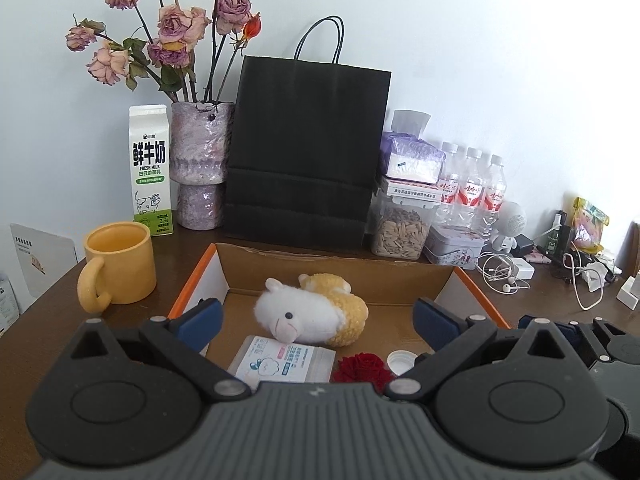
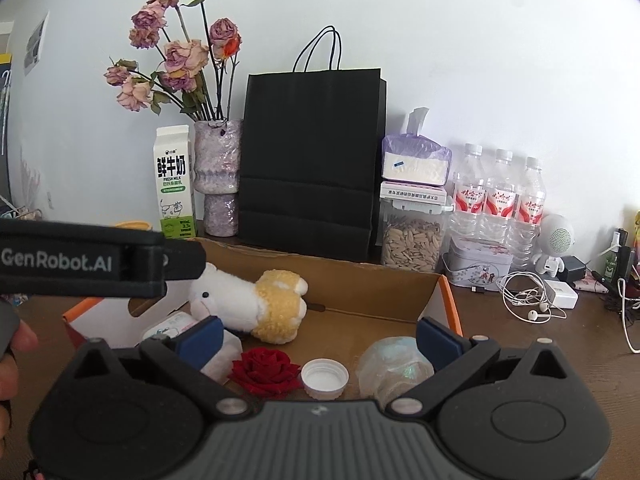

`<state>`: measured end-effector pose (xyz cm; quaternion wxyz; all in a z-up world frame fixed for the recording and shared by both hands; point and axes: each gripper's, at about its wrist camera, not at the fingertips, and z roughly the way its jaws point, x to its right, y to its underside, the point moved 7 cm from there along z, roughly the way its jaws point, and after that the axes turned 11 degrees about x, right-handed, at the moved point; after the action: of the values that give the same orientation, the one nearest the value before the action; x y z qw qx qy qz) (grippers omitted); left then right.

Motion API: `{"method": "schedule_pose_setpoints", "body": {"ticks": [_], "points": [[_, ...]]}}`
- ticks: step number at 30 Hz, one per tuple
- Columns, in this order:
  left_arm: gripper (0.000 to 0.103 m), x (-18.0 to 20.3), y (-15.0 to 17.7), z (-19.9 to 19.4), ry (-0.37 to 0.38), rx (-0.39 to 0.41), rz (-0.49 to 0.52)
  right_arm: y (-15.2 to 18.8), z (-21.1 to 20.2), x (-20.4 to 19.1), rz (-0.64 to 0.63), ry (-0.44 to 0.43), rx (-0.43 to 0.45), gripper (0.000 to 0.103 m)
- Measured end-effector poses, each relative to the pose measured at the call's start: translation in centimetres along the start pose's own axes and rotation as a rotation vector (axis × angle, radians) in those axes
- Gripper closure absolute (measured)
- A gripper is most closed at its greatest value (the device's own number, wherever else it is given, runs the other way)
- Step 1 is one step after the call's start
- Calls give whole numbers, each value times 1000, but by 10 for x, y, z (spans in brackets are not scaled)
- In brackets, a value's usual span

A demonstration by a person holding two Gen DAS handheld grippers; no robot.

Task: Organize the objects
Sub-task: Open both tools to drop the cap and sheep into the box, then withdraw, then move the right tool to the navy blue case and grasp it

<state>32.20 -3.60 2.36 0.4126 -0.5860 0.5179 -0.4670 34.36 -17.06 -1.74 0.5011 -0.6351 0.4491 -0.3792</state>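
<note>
Both sets of fingers spread wide, holding nothing. Left gripper (image 1: 318, 320) and right gripper (image 2: 320, 338) hover at the near edge of the cardboard box (image 2: 372, 284) on the desk (image 1: 44, 320).

Closest in the box, from the right wrist: red rose head (image 2: 265, 370), white bottle cap (image 2: 324, 378), crumpled clear plastic bag (image 2: 394, 366) by my right finger. Tissue pack (image 1: 282, 362) lies near-left, touching the plush.

Plush sheep (image 1: 312, 310) sits mid-box, dead ahead of the left gripper and framed between its fingers; I read it as the nearer hand. Long axis runs across the box, face toward the left wall, so a grasp across the body should fit, I think.

Nothing stands between the fingers and the plush except the tissue pack under its snout. Yellow mug (image 1: 118, 264), milk carton (image 1: 151, 170), vase (image 1: 202, 164) and black paper bag (image 1: 306, 152) stand outside the box, well clear.
</note>
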Motion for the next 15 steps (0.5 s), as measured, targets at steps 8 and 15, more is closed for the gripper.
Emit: {"method": "schedule_pose_setpoints", "body": {"ticks": [8, 15], "points": [[0, -8, 9, -37, -10, -14, 4, 5, -38, -8, 0, 3, -3, 0], [0, -19, 16, -63, -28, -24, 13, 19, -64, -17, 0, 1, -32, 0]]}}
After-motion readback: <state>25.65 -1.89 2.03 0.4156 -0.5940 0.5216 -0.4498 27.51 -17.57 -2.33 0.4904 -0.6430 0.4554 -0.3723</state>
